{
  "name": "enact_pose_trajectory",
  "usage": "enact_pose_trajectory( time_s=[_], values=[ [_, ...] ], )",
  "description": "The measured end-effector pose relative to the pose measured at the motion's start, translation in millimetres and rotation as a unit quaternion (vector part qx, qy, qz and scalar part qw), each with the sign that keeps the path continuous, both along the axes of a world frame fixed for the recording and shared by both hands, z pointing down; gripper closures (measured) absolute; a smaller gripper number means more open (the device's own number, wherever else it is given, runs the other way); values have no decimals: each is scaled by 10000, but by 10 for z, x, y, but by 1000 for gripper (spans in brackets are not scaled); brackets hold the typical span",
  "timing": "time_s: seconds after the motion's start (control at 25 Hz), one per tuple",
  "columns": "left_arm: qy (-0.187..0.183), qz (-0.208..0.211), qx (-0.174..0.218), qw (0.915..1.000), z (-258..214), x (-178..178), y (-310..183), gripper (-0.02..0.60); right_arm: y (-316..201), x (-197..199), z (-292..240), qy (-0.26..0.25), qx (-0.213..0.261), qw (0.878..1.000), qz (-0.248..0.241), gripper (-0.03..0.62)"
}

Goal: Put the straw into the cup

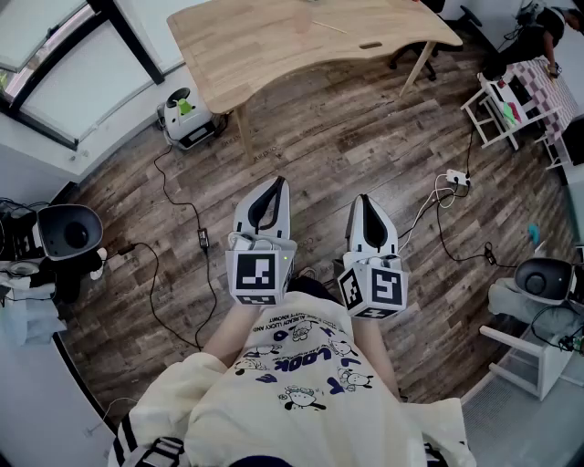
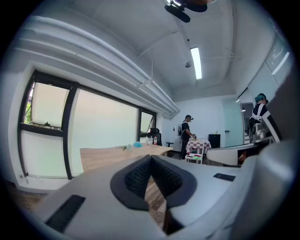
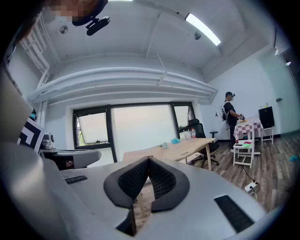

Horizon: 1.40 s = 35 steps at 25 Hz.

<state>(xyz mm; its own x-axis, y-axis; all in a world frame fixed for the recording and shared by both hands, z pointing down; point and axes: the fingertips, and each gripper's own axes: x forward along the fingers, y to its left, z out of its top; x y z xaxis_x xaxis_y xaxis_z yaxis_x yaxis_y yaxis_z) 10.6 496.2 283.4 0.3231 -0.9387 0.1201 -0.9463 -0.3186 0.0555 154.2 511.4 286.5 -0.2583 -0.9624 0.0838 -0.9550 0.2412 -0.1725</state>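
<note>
Over the wood floor point(image 1: 347, 128), well short of the table point(image 1: 255, 46), we hold both grippers side by side near the torso: left gripper point(image 1: 276, 181) has its jaws tip-to-tip with nothing between them, and right gripper point(image 1: 363, 197) is the same, pads meeting and empty. Cup point(image 3: 187, 136) sits on the table top beside a red-label bottle point(image 3: 193, 132) and a blue object point(image 3: 175, 140), well apart from both grippers. Straw point(image 1: 330, 27) looks to be the thin pale line lying on the table top, too small for us to confirm.
</note>
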Motion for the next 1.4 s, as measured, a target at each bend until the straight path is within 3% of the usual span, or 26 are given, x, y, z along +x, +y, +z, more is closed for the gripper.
enact_pose_trajectory(
  time_s=[0.96,1.4],
  values=[
    [-76,-41,-87,9999,74,260,30,549,12,281,135,-199,-154,9997,-8,595],
    [-118,-295,-236,9992,151,345,104,549,16,428,209,-251,-303,9992,-100,595]
  ],
)
